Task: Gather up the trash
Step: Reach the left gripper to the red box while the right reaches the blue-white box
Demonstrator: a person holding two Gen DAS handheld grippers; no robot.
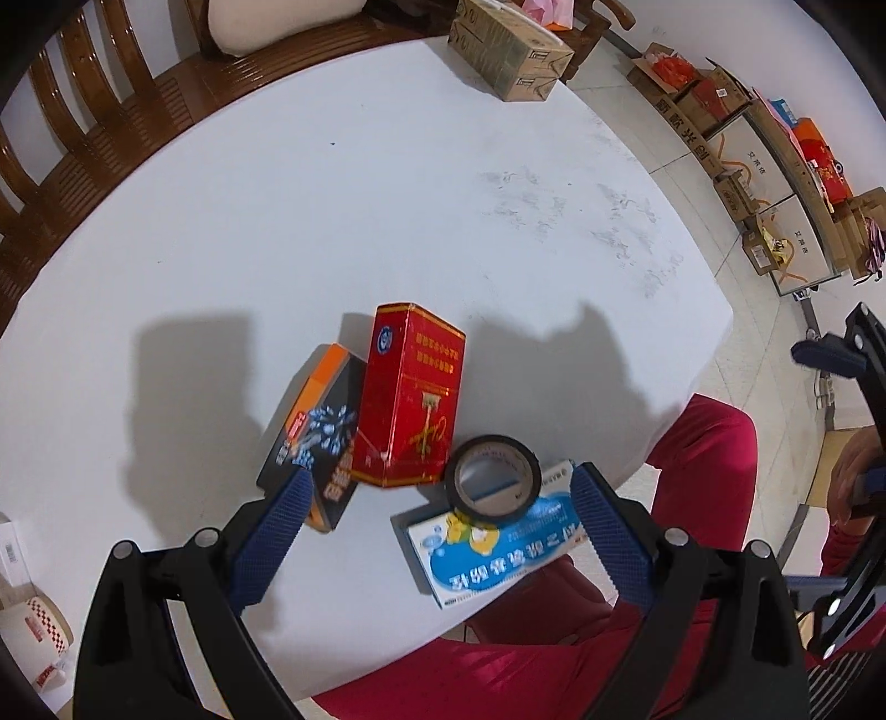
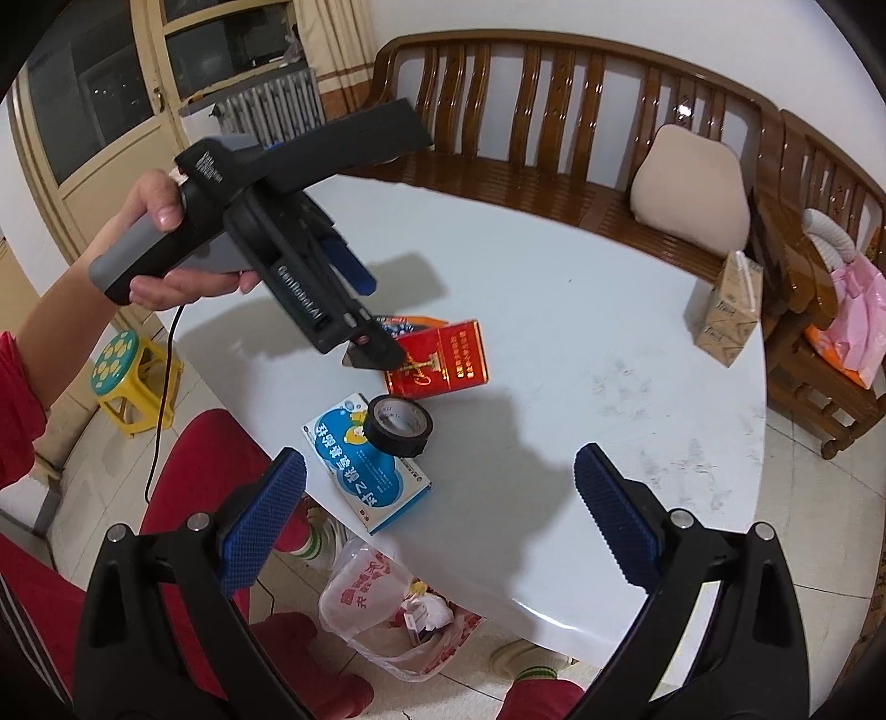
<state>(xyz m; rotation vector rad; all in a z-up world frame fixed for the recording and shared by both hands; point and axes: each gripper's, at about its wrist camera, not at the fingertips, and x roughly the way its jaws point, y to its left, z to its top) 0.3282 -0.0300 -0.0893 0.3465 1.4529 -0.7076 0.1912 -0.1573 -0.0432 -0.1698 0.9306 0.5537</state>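
On the white table (image 1: 332, 221) lie a red box (image 1: 410, 399), a black and orange box (image 1: 315, 437), a blue and white box (image 1: 493, 543) and a black tape roll (image 1: 493, 479) resting on the blue box. My left gripper (image 1: 443, 509) is open and empty, just above these, its fingers either side of the tape roll. In the right wrist view the same red box (image 2: 443, 360), blue box (image 2: 368, 471) and tape roll (image 2: 397, 425) show. My right gripper (image 2: 443, 498) is open and empty, above the table's near edge, right of the tape roll.
A cardboard carton (image 1: 509, 50) stands at the table's far edge, also in the right wrist view (image 2: 731, 310). A plastic bag with trash (image 2: 387, 609) lies on the floor below the table edge. Wooden benches (image 2: 554, 111) and stacked boxes (image 1: 775, 166) surround the table.
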